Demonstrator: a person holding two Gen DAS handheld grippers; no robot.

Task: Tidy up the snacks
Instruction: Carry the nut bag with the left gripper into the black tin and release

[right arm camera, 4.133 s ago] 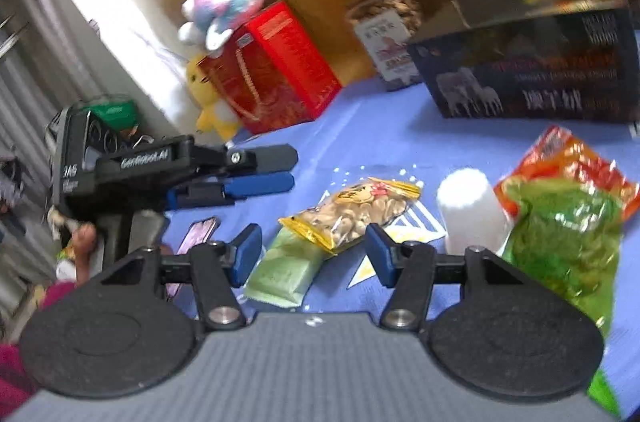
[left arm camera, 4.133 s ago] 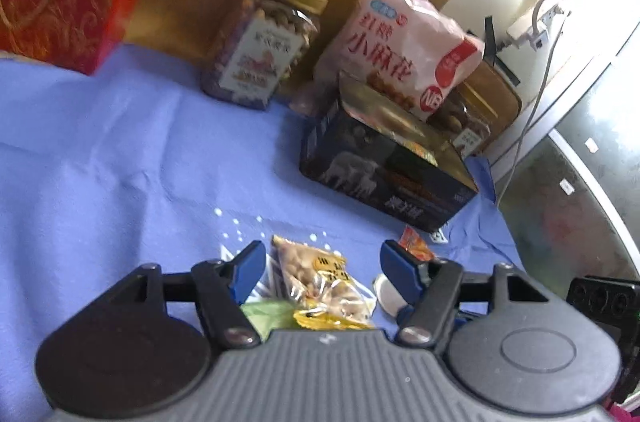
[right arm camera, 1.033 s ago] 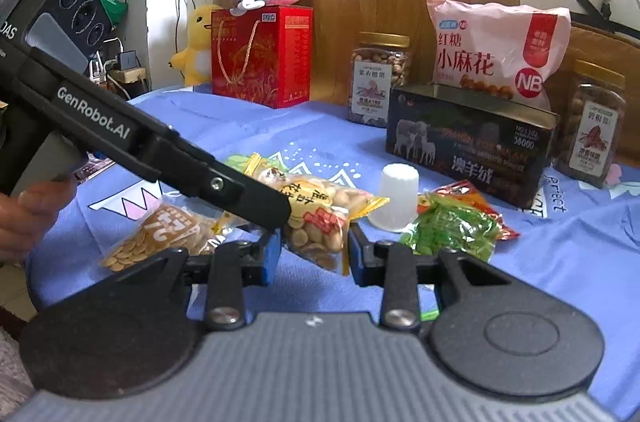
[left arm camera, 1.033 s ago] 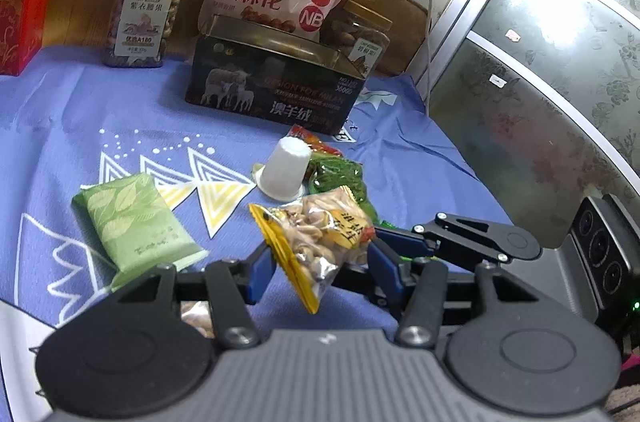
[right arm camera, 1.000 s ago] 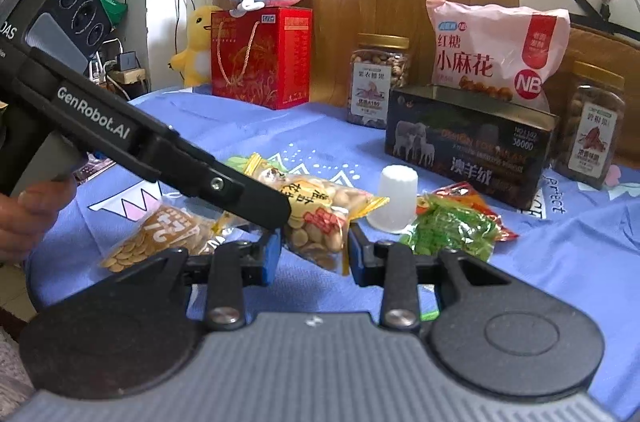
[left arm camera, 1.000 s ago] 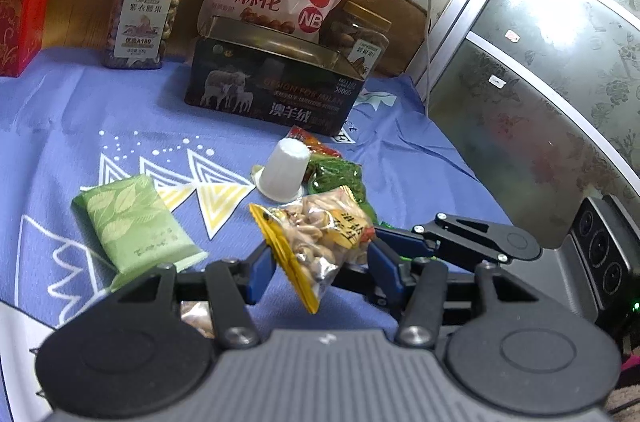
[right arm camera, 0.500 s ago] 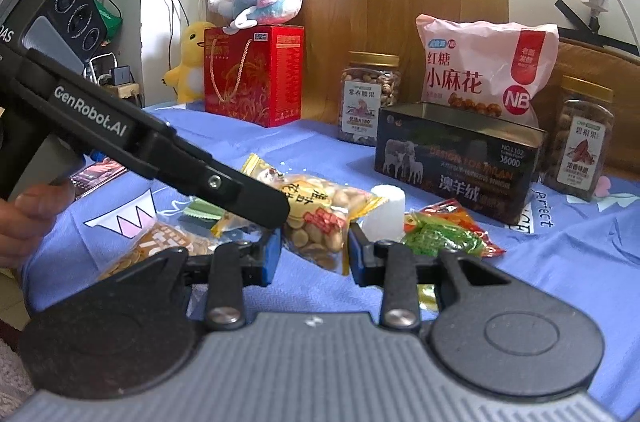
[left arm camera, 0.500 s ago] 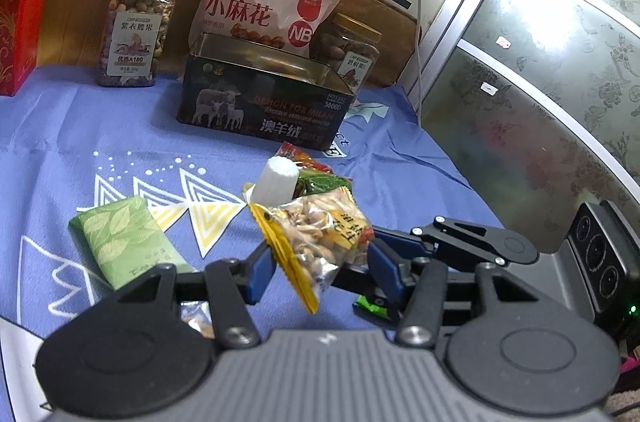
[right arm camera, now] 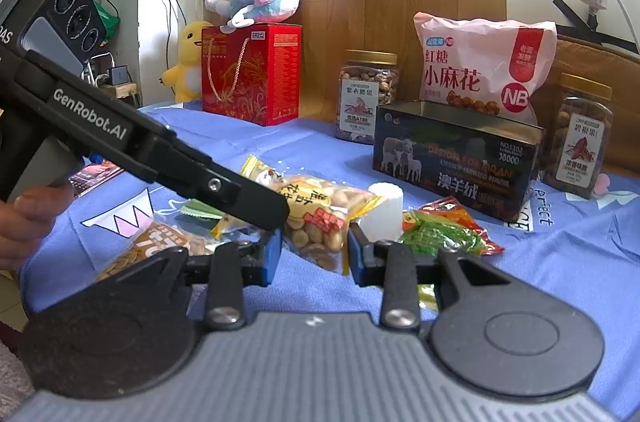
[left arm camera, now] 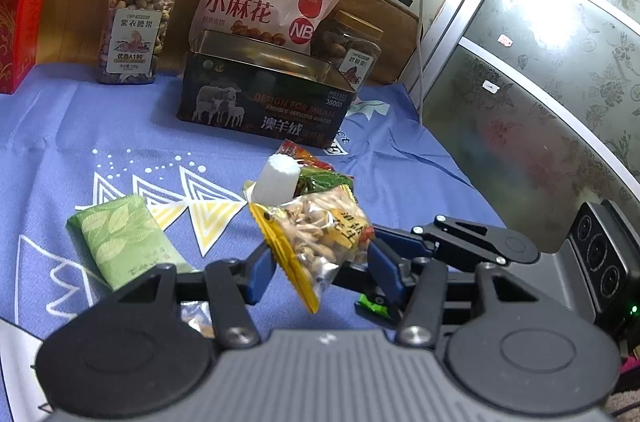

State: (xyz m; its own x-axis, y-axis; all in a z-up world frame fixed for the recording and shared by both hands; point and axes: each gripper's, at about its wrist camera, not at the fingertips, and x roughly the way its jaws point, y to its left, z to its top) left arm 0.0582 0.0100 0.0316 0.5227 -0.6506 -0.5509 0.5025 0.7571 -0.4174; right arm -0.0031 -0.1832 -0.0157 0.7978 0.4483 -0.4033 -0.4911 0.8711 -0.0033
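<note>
**A:** Four seconds back, the nut packet lay flat on the blue tablecloth among the loose snacks. Now we hold it clear of the cloth, up in front of both cameras.

**B:** And we hold it from both sides. The left gripper has its blue pads closed on the packet's lower half. The right gripper reaches in from the other side and is clamped on the same bag. Neither has budged in the last second.

**A:** We read that as a handover, or a two-handed carry. The pick is done, the placing is not. The open dark tin at the back looks like the likely home, though we cannot be sure.

**B:** The packet itself is clear film with yellow sealed ends and a red-and-yellow label, and the pale nuts show through. It hangs tilted, one yellow seam pointing down, and it crinkles where the pads bite.

**A:** Left on the cloth are the white cup, the green leaf-print packet, the green-and-red packet and a biscuit packet.
</note>
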